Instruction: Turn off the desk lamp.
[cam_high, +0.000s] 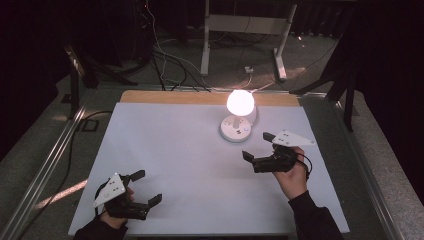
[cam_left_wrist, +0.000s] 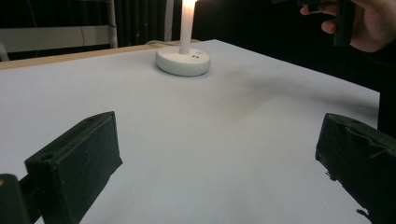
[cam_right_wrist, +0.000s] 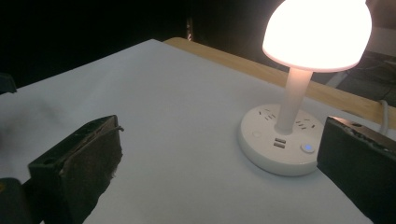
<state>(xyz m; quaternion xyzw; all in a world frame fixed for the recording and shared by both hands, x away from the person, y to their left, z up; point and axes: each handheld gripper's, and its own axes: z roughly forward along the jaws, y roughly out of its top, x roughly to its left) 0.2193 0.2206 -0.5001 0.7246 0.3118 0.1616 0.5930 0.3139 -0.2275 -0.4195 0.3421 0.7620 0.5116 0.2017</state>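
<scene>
Lamp, white plastic, round base with sockets and a glowing dome shade (cam_right_wrist: 289, 135): lit, standing just ahead of the right gripper (cam_high: 259, 150), slightly to its right, near the far edge of the white counter (cam_high: 175, 165). Right gripper: jaws spread wide, empty. Left gripper (cam_high: 142, 187): likewise wide apart, empty, well away from the lamp. Switching-on probably already done; withdrawal seemingly all that remains.
</scene>
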